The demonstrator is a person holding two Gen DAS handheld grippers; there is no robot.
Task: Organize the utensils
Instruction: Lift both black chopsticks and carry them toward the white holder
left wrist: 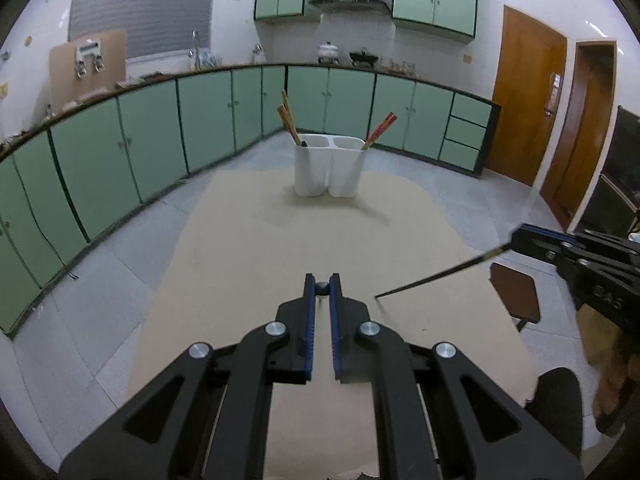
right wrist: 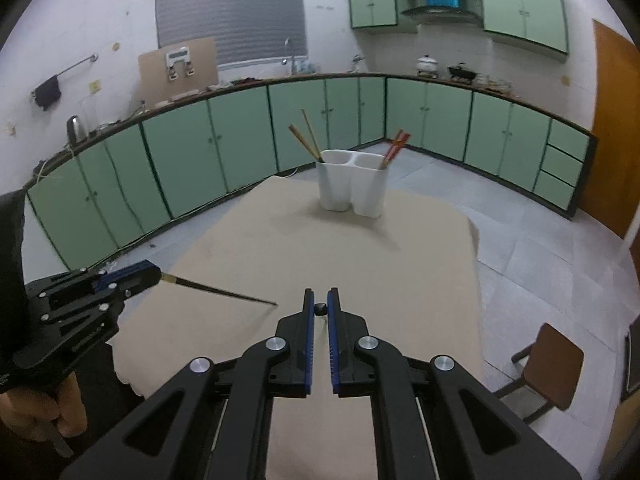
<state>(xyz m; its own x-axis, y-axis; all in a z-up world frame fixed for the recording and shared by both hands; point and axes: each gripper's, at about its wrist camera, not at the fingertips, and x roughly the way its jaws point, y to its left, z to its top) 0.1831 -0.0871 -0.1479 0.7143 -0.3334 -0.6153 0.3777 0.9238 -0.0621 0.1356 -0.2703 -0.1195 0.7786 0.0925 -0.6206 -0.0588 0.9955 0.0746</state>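
Your left gripper clamps one dark chopstick; your right gripper clamps another (both short of the white holder). Holder: light pair left, red pair right. Remaining: both held sticks.

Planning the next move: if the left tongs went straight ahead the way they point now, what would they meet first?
Probably the white utensil holder. The left tongs, gripping a dark chopstick, point along bare cloth-covered table roughly at the holder's middle; nothing else shows in between, though depth is unclear.
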